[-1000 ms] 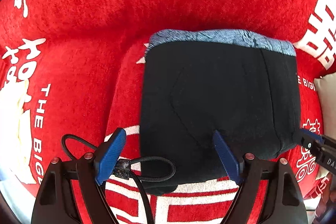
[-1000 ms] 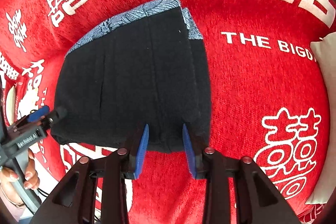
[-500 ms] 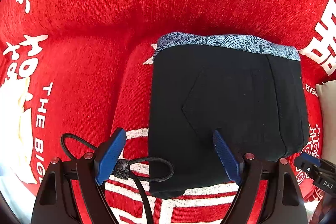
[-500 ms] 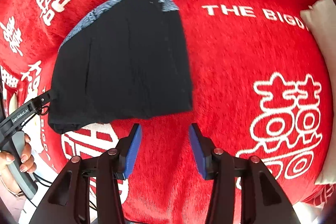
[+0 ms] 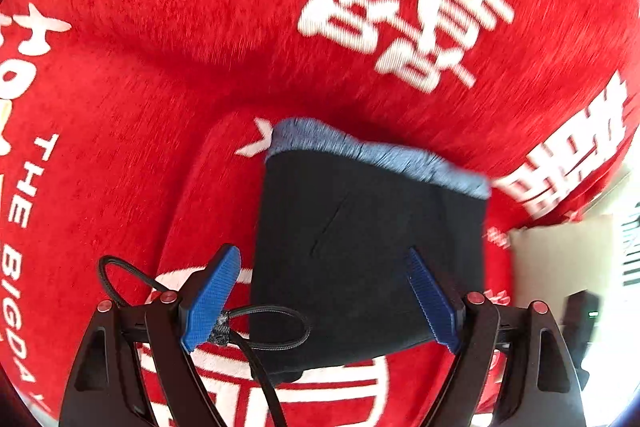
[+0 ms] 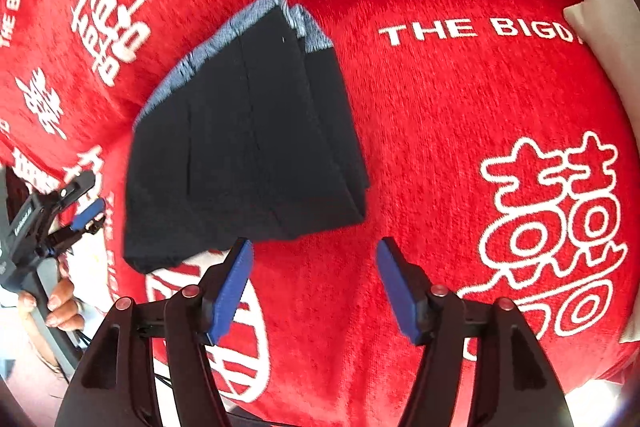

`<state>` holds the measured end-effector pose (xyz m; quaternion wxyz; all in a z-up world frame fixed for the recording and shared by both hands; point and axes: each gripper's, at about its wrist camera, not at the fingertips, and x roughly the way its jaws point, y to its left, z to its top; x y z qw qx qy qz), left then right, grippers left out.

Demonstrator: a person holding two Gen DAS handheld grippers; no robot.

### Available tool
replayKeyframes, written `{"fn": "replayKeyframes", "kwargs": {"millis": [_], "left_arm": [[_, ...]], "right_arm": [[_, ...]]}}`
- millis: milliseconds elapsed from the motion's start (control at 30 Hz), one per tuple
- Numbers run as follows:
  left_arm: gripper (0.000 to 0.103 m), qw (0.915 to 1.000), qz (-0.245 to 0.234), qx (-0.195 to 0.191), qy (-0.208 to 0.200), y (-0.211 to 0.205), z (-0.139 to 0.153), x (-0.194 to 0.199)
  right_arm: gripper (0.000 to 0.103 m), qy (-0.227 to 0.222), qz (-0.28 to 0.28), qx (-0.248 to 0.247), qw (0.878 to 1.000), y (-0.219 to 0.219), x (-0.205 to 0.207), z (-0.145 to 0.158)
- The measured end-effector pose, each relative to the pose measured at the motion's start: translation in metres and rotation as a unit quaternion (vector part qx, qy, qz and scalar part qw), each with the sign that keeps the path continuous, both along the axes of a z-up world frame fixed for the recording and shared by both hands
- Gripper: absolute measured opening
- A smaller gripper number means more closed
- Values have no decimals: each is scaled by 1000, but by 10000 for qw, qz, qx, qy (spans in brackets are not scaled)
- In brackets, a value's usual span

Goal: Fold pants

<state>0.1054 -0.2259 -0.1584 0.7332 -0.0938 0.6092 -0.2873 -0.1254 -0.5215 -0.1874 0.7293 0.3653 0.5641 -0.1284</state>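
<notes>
The black pants lie folded into a compact rectangle on the red blanket, with the blue-grey waistband on the far side. My left gripper hovers open over the fold's near edge, with nothing pinched; a black cord loops off its left finger. In the right wrist view the pants sit to the upper left. My right gripper stands just off their near edge, jaws opening, with only blanket between them. The left gripper shows at the far left, held by a hand.
A red blanket with white characters and lettering covers the whole surface. A white pillow lies at the right edge, and a pale cushion sits right of the pants in the left wrist view.
My right gripper let go of the pants' near edge, drew back onto bare blanket, and its jaws widened. The left gripper stayed open while its view swung and blurred.
</notes>
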Motion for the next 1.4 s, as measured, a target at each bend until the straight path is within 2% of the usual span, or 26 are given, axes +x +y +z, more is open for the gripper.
{"fn": "replayKeyframes", "kwargs": {"millis": [67,133,167,300,367,500,600,733,900,967,1000,1167,1333,1367,1400], "left_arm": [[85,9992,51,-358,144,8,3,7],[86,9985,112,-480,246,10,3,9],[86,9988,148,-383,272,11,2,10],[85,9986,41,514,147,1,-11,15],[86,9980,-116,608,136,-3,-17,17],[85,9959,-595,593,323,-16,-32,26],[86,9932,-950,497,452,-23,-43,35],[86,9887,-1260,365,722,-29,-60,45],[86,9849,-1487,364,804,-34,-72,53],[88,9832,-1586,404,810,-38,-78,53],[93,9826,-1617,436,803,-39,-80,53],[95,9808,-1698,378,886,-41,-87,52],[97,9833,-1526,247,956,-56,-96,42],[96,9844,-1472,266,923,-59,-96,38],[85,9856,-1422,265,873,-61,-94,35]], "right_arm": [[70,-82,-112,96,9999,-10,-2,3],[70,-143,-180,160,9996,-14,-2,3],[71,-168,-206,180,9995,-16,-3,3],[71,-186,-178,115,9996,-25,-4,7],[71,-253,-149,112,9995,-34,-3,8],[76,-495,19,335,9982,-60,10,5],[76,-719,147,803,9941,-80,22,-8],[77,-894,322,1672,9813,-99,36,-38],[77,-1097,551,2267,9662,-110,44,-63],[77,-1148,610,2398,9621,-111,47,-69],[77,-1157,657,2461,9601,-111,48,-72],[77,-1179,936,2753,9495,-106,52,-86],[77,-1298,846,2830,9465,-99,68,-91],[77,-1257,827,2800,9481,-97,71,-91],[76,-1194,799,2765,9502,-95,73,-90]]}}
